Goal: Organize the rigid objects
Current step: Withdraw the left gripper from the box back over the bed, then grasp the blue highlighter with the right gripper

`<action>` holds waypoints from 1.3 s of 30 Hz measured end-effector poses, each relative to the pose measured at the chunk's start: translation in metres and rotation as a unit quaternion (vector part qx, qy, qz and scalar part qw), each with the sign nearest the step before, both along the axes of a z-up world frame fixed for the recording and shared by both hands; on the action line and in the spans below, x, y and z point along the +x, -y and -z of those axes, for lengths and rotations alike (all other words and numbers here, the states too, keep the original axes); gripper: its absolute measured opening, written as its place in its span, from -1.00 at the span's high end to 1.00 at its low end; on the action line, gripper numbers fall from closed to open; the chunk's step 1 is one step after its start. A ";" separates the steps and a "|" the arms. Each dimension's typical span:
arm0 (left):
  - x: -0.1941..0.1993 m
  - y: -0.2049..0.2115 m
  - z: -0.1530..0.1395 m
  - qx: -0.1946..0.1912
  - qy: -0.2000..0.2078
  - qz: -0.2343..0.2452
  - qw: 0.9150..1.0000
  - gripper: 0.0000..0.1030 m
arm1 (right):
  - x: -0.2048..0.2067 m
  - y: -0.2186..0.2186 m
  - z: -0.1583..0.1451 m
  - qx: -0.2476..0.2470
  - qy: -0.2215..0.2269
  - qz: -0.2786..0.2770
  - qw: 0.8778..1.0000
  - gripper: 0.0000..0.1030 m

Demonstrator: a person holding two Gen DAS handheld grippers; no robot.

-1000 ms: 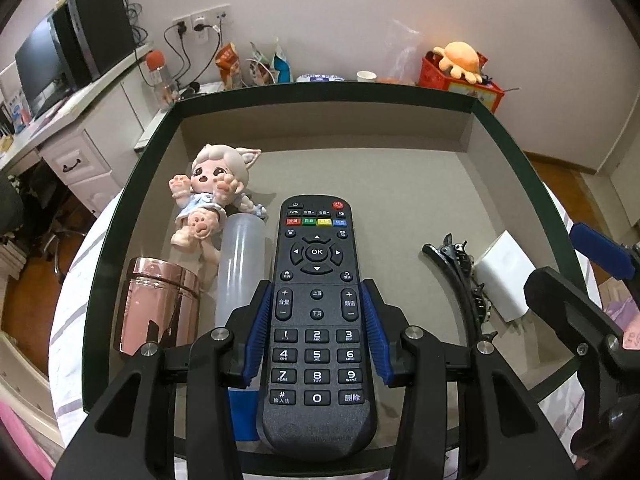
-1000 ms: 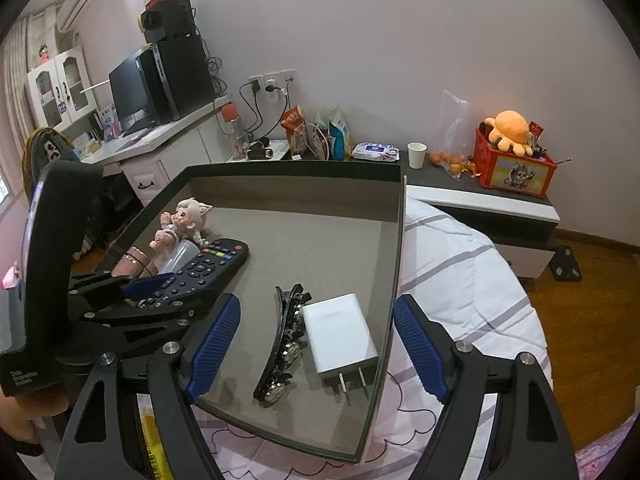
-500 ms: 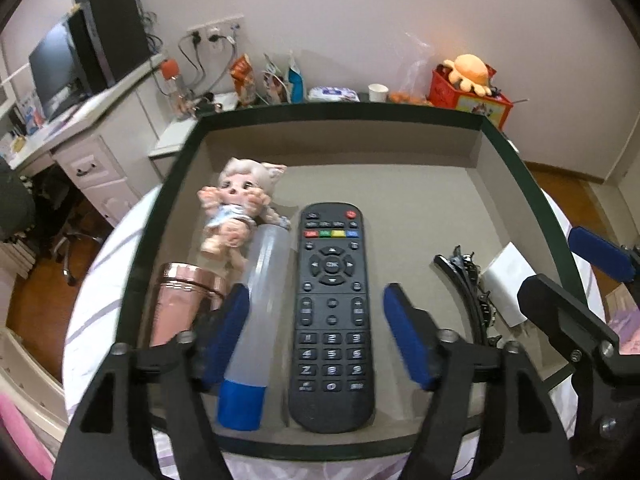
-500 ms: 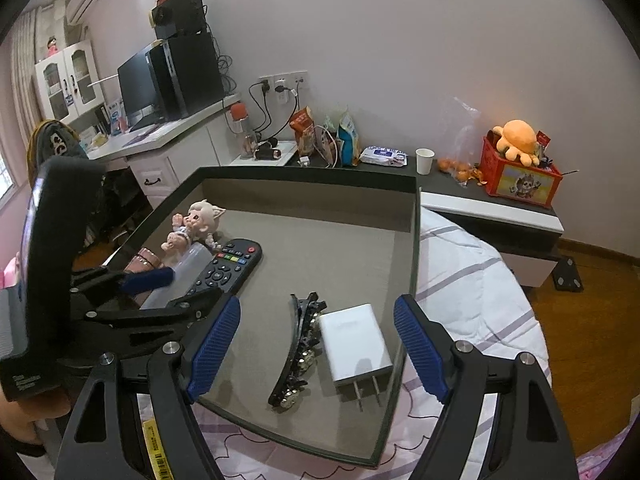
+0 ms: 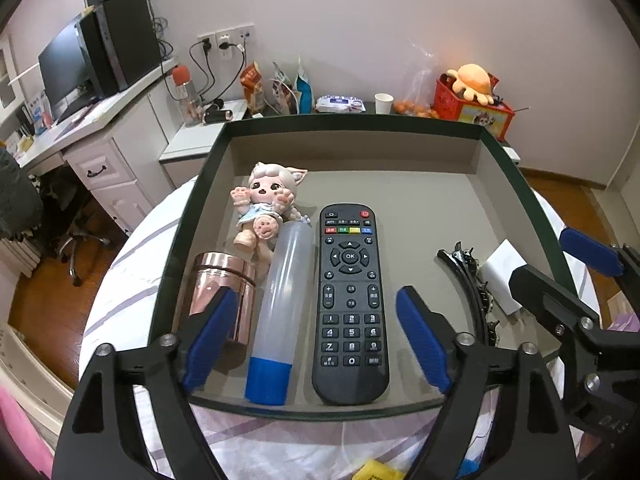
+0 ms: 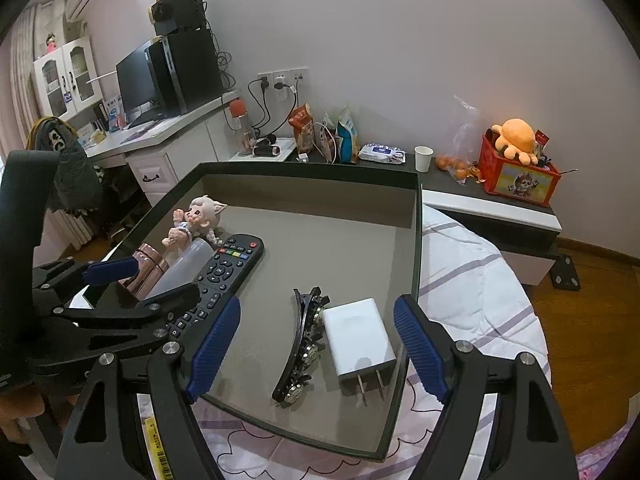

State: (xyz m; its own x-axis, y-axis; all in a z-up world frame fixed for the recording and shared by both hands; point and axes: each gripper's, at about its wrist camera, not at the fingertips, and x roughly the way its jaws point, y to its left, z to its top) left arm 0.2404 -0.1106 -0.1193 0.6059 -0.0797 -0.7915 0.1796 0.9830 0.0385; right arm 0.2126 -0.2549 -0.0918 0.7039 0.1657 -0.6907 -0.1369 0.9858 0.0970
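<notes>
A black remote [image 5: 350, 300] lies flat in the dark-rimmed tray [image 5: 352, 122], beside a clear tube with a blue cap [image 5: 280, 312]. Left of them are a rose-gold can [image 5: 220, 296] and a small doll [image 5: 266, 208]. My left gripper [image 5: 316, 340] hovers over the tray's near edge, its jaws opening; remote and tube lie between the pads, untouched. A black hair clip [image 6: 304, 340] and a white charger [image 6: 360, 340] lie at the tray's right side. Above them my right gripper [image 6: 316, 344] stands open and holds nothing.
The tray rests on a bed with a white striped quilt [image 6: 472, 272]. Behind it are a desk with a monitor [image 6: 140, 80], a shelf with snack bags [image 6: 304, 128], a paper cup [image 6: 423, 158] and a red box with an orange plush [image 6: 516, 172].
My left gripper let go of the remote, spread its jaws wide and drew back and up. The remote now lies flat beside the tube. The right gripper stayed open over the clip and charger.
</notes>
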 end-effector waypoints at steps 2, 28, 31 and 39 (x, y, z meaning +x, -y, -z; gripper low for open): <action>-0.004 -0.002 -0.003 0.002 0.005 0.000 1.000 -0.82 | -0.001 -0.001 0.000 -0.001 0.000 0.001 1.000 -0.57; -0.130 -0.099 -0.030 -0.046 0.039 -0.016 0.998 -0.99 | -0.080 -0.018 -0.032 -0.037 0.018 0.018 0.999 -0.57; -0.142 -0.096 -0.027 -0.052 0.039 0.002 0.998 -0.99 | -0.095 -0.030 -0.031 -0.044 0.014 0.011 0.999 -0.57; -0.167 -0.089 -0.028 -0.050 0.042 0.022 0.998 -0.99 | -0.119 -0.048 -0.025 -0.067 -0.002 -0.004 0.998 -0.57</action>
